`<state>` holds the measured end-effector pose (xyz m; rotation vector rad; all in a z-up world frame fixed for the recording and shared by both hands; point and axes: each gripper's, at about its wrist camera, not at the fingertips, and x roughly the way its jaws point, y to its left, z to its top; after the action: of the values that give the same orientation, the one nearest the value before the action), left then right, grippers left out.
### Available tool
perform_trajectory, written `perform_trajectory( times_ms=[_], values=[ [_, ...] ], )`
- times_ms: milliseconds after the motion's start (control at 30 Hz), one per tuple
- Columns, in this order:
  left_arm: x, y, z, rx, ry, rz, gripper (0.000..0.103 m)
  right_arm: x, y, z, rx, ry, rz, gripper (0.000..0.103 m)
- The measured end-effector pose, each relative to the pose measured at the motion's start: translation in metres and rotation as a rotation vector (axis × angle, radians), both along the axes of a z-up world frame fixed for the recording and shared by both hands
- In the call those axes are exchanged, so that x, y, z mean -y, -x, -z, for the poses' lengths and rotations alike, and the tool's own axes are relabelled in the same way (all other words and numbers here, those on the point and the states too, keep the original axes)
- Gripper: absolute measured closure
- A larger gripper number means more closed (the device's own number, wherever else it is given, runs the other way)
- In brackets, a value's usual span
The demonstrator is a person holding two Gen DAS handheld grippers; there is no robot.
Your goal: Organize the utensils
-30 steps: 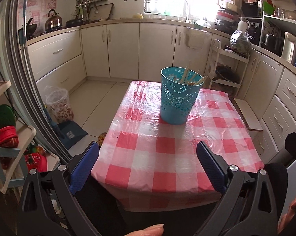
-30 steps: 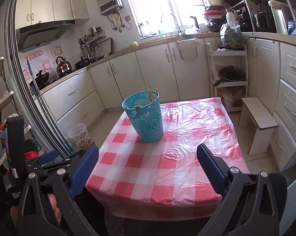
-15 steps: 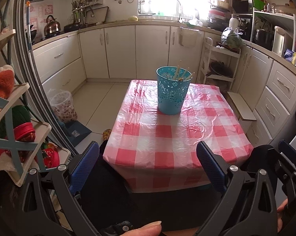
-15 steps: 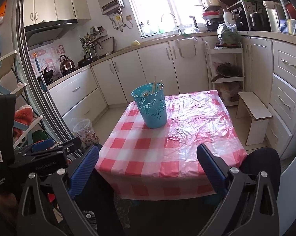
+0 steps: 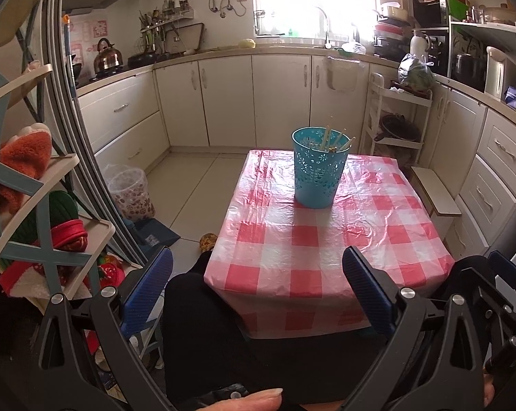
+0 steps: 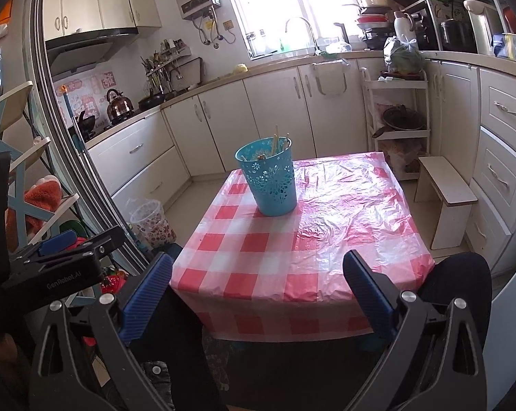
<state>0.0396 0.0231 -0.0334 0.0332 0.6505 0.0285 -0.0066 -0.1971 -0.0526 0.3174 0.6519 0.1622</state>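
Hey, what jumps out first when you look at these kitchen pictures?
A teal basket holding chopsticks stands alone toward the far end of a table with a red checked cloth. Both grippers, left and right, hang open short of the near edge, empty.

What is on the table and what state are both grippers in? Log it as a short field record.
surface: table with red-and-white checked plastic cloth
container: turquoise perforated basket, upright on the far half of the table
contents: chopsticks standing inside, tips above the rim
left gripper: open, empty, short of the table's near edge
right gripper: open, empty, short of the table's near edge
beside table: small white stool, on the right
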Motion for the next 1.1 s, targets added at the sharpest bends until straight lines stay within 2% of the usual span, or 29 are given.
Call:
perform_trajectory(
  times_ms=[1100],
  values=[
    [-0.0004, -0.0006, 0.0061, -0.021, 0.010, 0.009, 0.008, -0.0063, -0.0005, 0.0084, -0.034, -0.002, -0.014, 0.007]
  ],
)
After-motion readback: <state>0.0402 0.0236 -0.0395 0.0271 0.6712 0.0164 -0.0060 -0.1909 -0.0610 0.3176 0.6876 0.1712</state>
